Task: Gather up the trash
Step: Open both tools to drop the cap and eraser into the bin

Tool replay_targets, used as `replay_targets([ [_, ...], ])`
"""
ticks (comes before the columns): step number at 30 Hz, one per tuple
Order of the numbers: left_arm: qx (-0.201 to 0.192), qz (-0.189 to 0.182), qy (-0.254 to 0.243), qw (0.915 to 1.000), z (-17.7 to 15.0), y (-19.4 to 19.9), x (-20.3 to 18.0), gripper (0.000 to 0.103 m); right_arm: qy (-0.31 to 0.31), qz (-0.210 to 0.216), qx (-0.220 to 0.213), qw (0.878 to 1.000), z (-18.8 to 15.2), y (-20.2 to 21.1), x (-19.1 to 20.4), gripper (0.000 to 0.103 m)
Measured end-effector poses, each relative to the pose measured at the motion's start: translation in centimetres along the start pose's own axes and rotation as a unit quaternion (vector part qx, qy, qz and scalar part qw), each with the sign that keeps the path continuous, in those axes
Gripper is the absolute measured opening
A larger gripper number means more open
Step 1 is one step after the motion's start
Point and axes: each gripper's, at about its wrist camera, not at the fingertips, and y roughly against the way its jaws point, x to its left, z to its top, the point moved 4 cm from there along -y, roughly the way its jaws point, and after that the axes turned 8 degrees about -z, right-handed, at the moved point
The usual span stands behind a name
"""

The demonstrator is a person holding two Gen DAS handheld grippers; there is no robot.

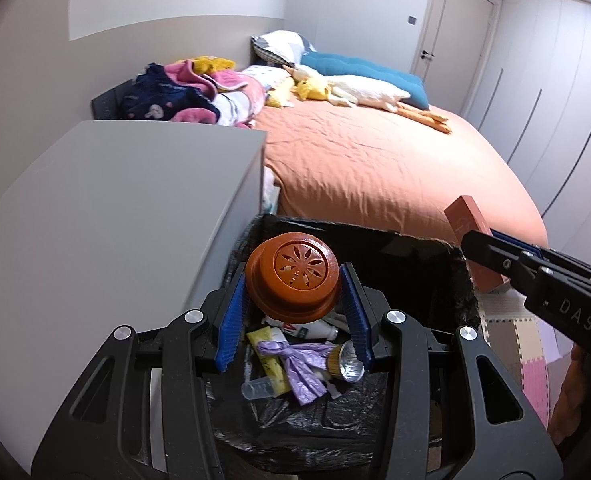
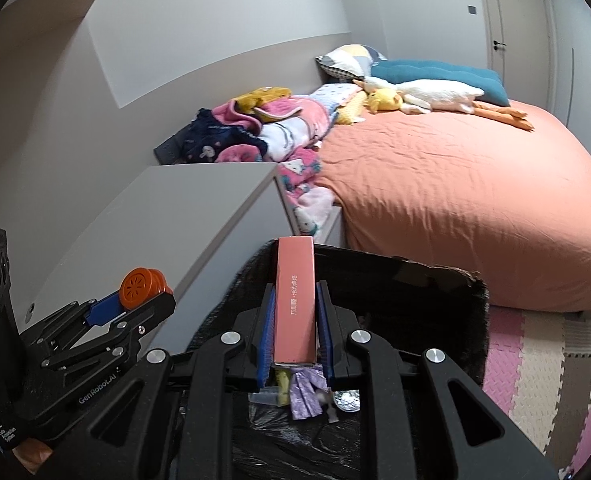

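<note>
My left gripper (image 1: 294, 284) is shut on a round brown-orange plastic lid (image 1: 293, 276) with a flower cut-out and holds it over the trash bin (image 1: 467, 280) lined with a black bag. The lid also shows in the right wrist view (image 2: 139, 288). My right gripper (image 2: 295, 320) is shut on a long salmon-pink box (image 2: 296, 300) and holds it over the same bin (image 2: 475, 304). The box also shows in the left wrist view (image 1: 471, 236). In the bin lie a purple bag (image 1: 307, 364), a yellow wrapper (image 1: 269, 354), a small bottle (image 1: 313, 330) and a clear cup (image 1: 257, 390).
A grey cabinet (image 1: 115, 208) stands left of the bin. A bed with an orange sheet (image 1: 375, 168) lies behind it, with blankets, pillows and plush toys (image 1: 347, 90). Foam floor mats (image 2: 543, 368) lie to the right. Wardrobe doors (image 1: 567, 100) line the right wall.
</note>
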Motion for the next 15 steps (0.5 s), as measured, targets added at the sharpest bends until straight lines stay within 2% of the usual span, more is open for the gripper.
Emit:
replay_targets([
  [4, 0.01, -0.006, -0.006, 0.9999, -0.2, -1.0, -0.5, 0.044, -0.006, -0.008, 0.004, 1.0, -0.1, -0.2, -1.3, 0.021],
  [6, 0.018, -0.007, -0.008, 0.9998, -0.3, -1.4, -0.7, 0.046, -0.009, -0.011, 0.004, 1.0, 0.1, -0.2, -1.9, 0.025],
  [8, 0.026, 0.009, -0.008, 0.9996, -0.2, -1.9, -0.5, 0.072, -0.012, -0.025, 0.002, 1.0, 0.2, -0.1, -2.5, 0.068],
  [9, 0.024, 0.017, -0.006, 0.9996, -0.2, -1.8, -0.4, 0.089, -0.017, -0.032, -0.006, 0.999, 0.2, 0.1, -2.9, 0.072],
  [13, 0.01, 0.022, -0.006, 0.9997, 0.2, -1.6, -0.5, 0.096, -0.021, -0.037, -0.006, 0.999, 0.2, 0.1, -3.7, 0.076],
  [15, 0.007, 0.025, -0.01, 0.9996, 0.3, -1.5, -0.5, 0.097, -0.022, -0.038, -0.005, 0.999, 0.2, 0.1, -3.9, 0.077],
])
